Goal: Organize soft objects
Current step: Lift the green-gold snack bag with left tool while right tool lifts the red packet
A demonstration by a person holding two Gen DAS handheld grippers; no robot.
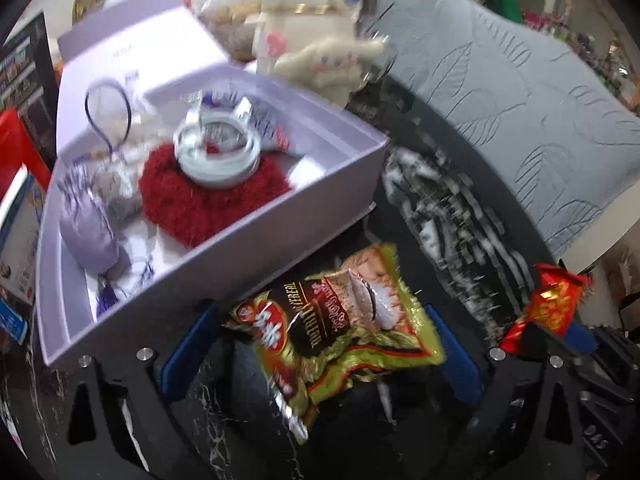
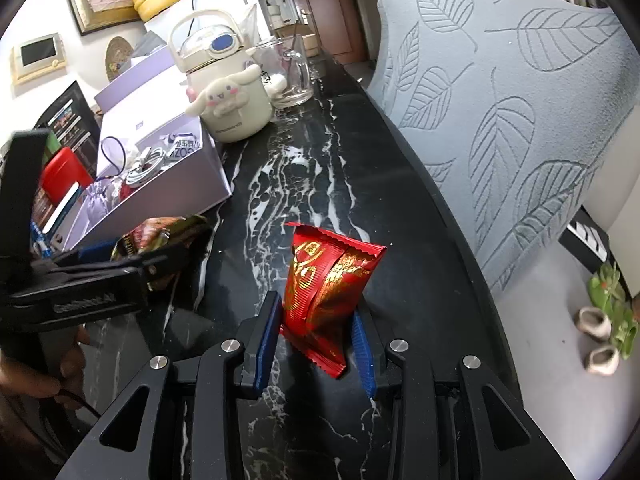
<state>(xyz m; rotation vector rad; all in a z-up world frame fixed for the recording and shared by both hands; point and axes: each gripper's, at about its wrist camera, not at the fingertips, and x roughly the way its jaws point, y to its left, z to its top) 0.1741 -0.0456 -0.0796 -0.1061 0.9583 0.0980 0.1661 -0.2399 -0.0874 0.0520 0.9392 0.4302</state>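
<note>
A green-and-gold cereal packet (image 1: 340,324) lies on the black marble counter (image 2: 304,168), just in front of an open lavender box (image 1: 352,184). My left gripper (image 1: 320,320) is open wide, with the packet between its blue pads (image 1: 188,348) and not pinched. The box holds a red fuzzy heart (image 1: 200,204), a white ring-shaped jar (image 1: 216,152) and a lavender sachet (image 1: 88,232). My right gripper (image 2: 316,344) is shut on a red-and-gold foil packet (image 2: 328,284), which stands upright over the counter. In the right wrist view the left gripper (image 2: 120,268) sits at the left, by the cereal packet (image 2: 160,232).
A cream kettle with a plush dog (image 2: 228,96) and a glass mug (image 2: 292,76) stand behind the box. A grey leaf-patterned cushion (image 2: 520,120) borders the counter's right edge. A red container (image 2: 64,176) and books sit left of the box. A hand (image 2: 40,376) holds the left gripper.
</note>
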